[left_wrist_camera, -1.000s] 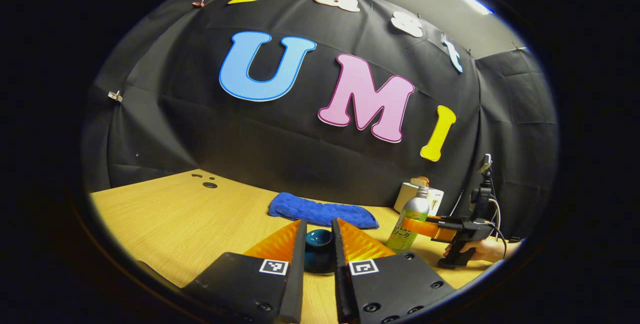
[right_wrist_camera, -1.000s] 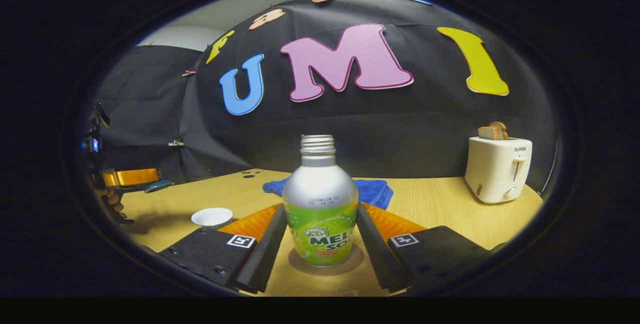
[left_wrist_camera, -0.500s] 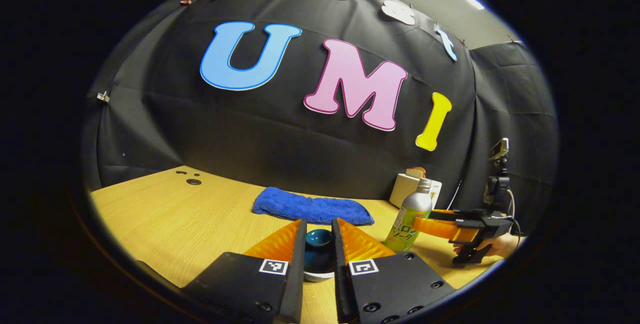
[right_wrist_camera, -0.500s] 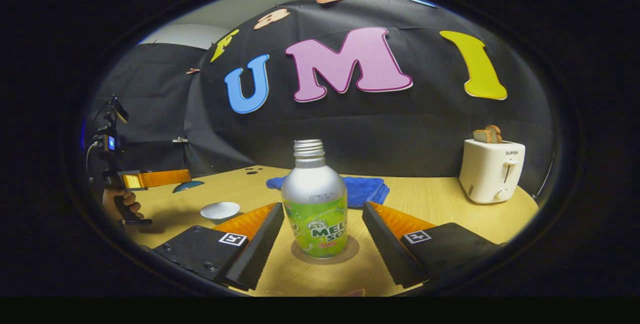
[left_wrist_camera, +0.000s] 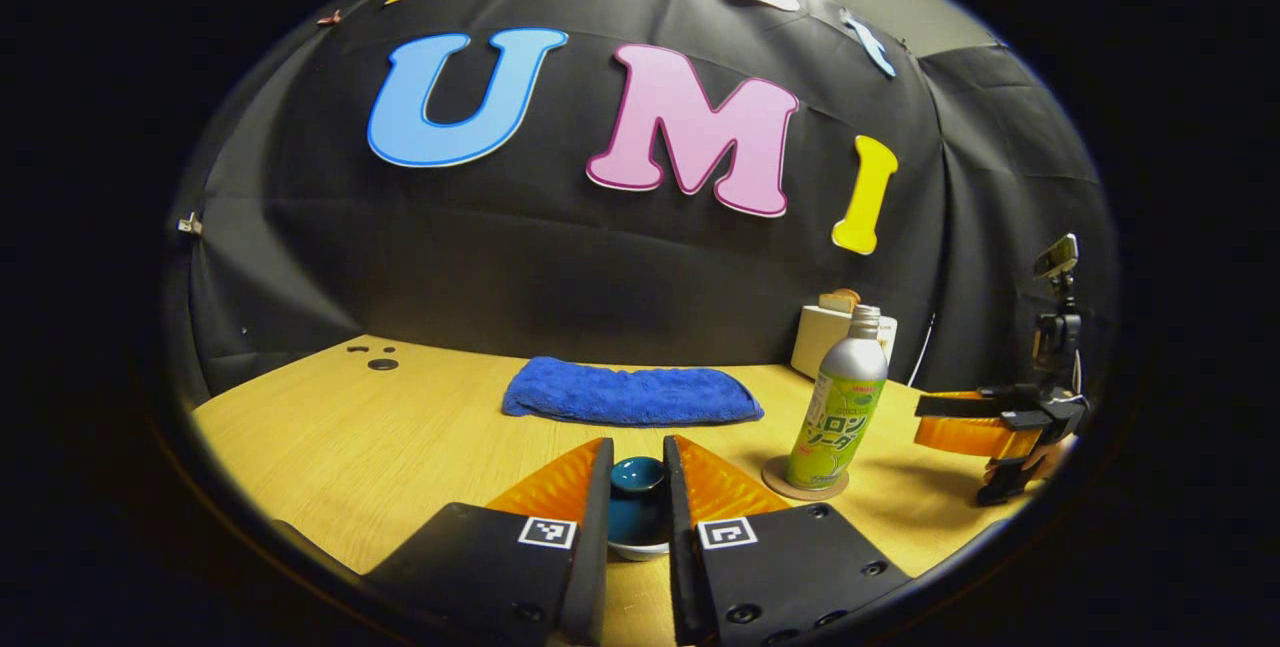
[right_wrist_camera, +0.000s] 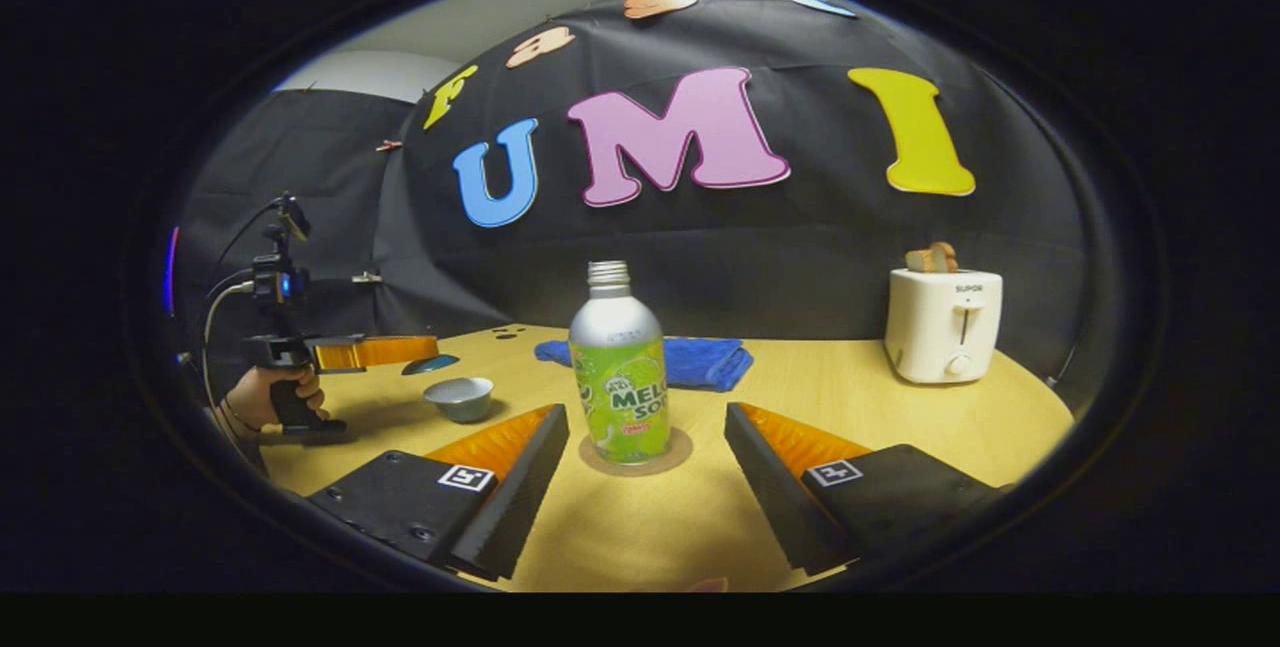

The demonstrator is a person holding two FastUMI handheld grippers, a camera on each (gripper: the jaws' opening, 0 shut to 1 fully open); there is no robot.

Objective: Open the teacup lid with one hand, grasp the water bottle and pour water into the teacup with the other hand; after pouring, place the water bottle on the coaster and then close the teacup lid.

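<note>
Left gripper view has the left hand-held gripper (left_wrist_camera: 637, 487) clenched on the dark blue teacup lid (left_wrist_camera: 637, 502), held above the pale teacup (right_wrist_camera: 459, 397) on the desk (left_wrist_camera: 350, 437). Right hand-held gripper (right_wrist_camera: 645, 442) is released, its fingers wide apart, short of the water bottle (right_wrist_camera: 620, 367) standing upright on the coaster (right_wrist_camera: 640, 452). Beyond lie a blue cloth (right_wrist_camera: 700, 360) and a toaster (right_wrist_camera: 943, 323).

You are drawing the right gripper (right_wrist_camera: 645, 467) back from the water bottle (right_wrist_camera: 620, 367), its jaws now spread wide and clear of the bottle, which stands alone on the coaster (right_wrist_camera: 636, 452). You are bringing the left gripper (left_wrist_camera: 637, 487), carrying the teacup lid (left_wrist_camera: 638, 502), lower toward the teacup (right_wrist_camera: 459, 397).
</note>
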